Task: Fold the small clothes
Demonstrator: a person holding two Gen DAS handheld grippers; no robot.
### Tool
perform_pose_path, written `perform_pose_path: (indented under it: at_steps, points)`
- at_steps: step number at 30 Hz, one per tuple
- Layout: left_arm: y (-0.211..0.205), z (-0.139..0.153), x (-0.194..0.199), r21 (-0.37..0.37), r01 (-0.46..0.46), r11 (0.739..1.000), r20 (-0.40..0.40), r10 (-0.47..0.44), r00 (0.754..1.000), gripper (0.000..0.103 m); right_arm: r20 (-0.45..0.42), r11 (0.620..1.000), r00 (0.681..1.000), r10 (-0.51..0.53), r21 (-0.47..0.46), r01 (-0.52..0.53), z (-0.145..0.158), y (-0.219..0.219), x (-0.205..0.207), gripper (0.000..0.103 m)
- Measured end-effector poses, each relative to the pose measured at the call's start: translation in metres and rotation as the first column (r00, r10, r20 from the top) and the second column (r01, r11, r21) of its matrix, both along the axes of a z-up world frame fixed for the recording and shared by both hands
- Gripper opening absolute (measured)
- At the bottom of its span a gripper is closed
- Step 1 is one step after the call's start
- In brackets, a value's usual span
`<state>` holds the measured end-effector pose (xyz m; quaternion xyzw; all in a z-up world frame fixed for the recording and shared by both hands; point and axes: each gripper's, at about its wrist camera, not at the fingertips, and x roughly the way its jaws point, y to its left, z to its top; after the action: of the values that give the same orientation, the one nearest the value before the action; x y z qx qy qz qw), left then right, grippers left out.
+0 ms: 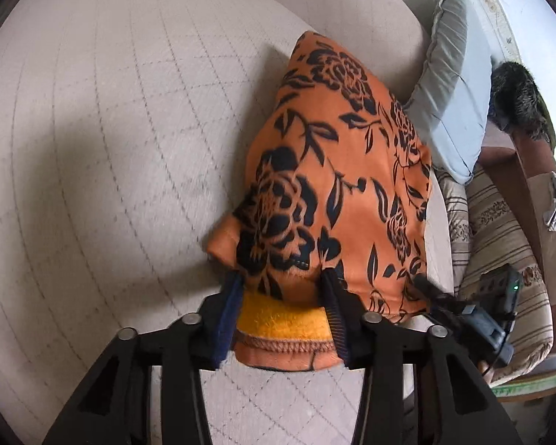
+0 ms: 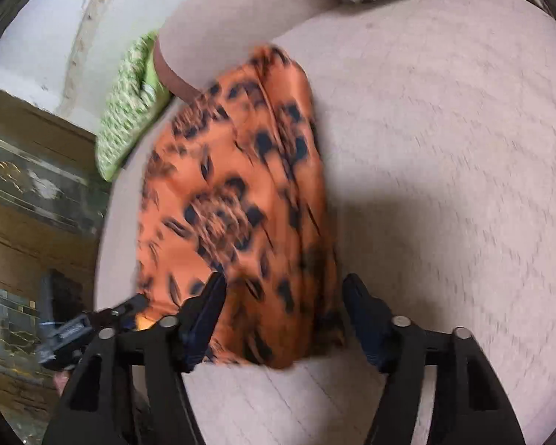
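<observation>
A small orange garment with black flower print (image 1: 333, 170) lies on the pale quilted bed cover (image 1: 111, 129). Its yellow fleecy lining (image 1: 283, 317) shows at the near hem. My left gripper (image 1: 281, 282) has its jaws spread either side of that hem, with cloth bunched between them. In the right wrist view the same garment (image 2: 237, 193) is blurred, and my right gripper (image 2: 283, 285) is open with its fingers wide apart around the near edge. The right gripper also shows in the left wrist view (image 1: 474, 315), beside the garment's right edge.
A grey pillow (image 1: 448, 85) and a striped cushion (image 1: 500, 230) lie at the right of the bed. A green patterned cloth (image 2: 129, 104) lies past the bed's left edge, next to a wooden cabinet (image 2: 26, 193). The bed cover (image 2: 444, 148) stretches to the right.
</observation>
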<state>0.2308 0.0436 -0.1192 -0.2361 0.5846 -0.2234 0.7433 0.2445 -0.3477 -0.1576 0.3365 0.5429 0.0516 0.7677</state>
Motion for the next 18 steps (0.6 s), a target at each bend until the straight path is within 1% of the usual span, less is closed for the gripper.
perform_pose_path:
  at_steps: [1,2,3,5,6,7,8,9,10,11,14,16,17,18]
  points:
    - [-0.001,-0.002,0.0,0.01,0.004,1.0,0.008,-0.004,1.0,0.03,-0.023,1.0,1.0,0.008,-0.029,-0.009,-0.005,0.003,-0.001,0.031]
    - [-0.004,-0.005,-0.001,0.037,0.007,0.999,0.02,-0.008,1.0,0.029,-0.022,1.0,1.0,0.008,-0.003,-0.008,-0.007,0.003,-0.001,0.03]
    - [-0.006,-0.007,-0.001,0.048,0.009,0.999,0.025,-0.01,1.0,0.029,-0.019,1.0,1.0,0.004,-0.003,-0.004,-0.007,0.003,0.0,0.029]
    - [-0.003,-0.007,-0.009,0.029,-0.014,0.999,0.033,0.013,0.999,0.029,-0.006,1.0,1.0,-0.003,-0.016,0.003,-0.004,0.003,-0.002,0.028]
    - [0.001,-0.001,-0.018,0.017,-0.029,0.999,0.052,0.028,0.998,0.029,0.003,1.0,1.0,-0.017,-0.022,0.017,-0.001,0.002,-0.007,0.029]
    - [0.001,0.004,-0.023,0.023,-0.029,0.999,0.069,0.028,0.997,0.029,0.021,0.999,0.999,-0.037,-0.025,0.037,0.004,0.001,-0.016,0.034]
    - [0.003,0.01,-0.035,0.046,-0.029,0.999,0.098,0.025,0.995,0.029,0.035,0.998,0.998,-0.054,-0.028,0.055,0.008,-0.001,-0.025,0.04]
    - [0.003,0.014,-0.051,0.1,-0.034,0.994,0.14,0.02,0.99,0.031,0.052,0.996,0.995,-0.081,-0.033,0.083,0.013,-0.001,-0.04,0.045]
    - [0.003,0.016,-0.061,0.138,-0.035,0.99,0.153,0.014,0.988,0.033,0.058,0.994,0.994,-0.098,-0.041,0.1,0.015,0.0,-0.047,0.054]
    - [0.001,0.016,-0.072,0.176,-0.031,0.984,0.159,0.003,0.987,0.034,0.06,0.992,0.992,-0.111,-0.053,0.114,0.017,0.002,-0.055,0.058]
    - [-0.005,0.019,-0.097,0.245,-0.02,0.969,0.176,-0.024,0.984,0.035,0.05,0.984,0.991,-0.122,-0.122,0.127,0.022,0.011,-0.074,0.058]
    - [-0.008,0.026,-0.114,0.291,-0.048,0.955,0.227,-0.021,0.974,0.042,0.065,0.981,0.993,-0.098,-0.161,0.107,0.028,0.023,-0.082,0.058]
    - [-0.01,0.03,-0.12,0.308,-0.058,0.95,0.245,-0.02,0.969,0.049,0.077,0.977,0.993,-0.09,-0.185,0.103,0.031,0.029,-0.086,0.06]
    - [-0.011,0.034,-0.13,0.33,-0.073,0.941,0.274,-0.021,0.961,0.05,0.085,0.975,0.993,-0.084,-0.2,0.099,0.034,0.033,-0.089,0.06]
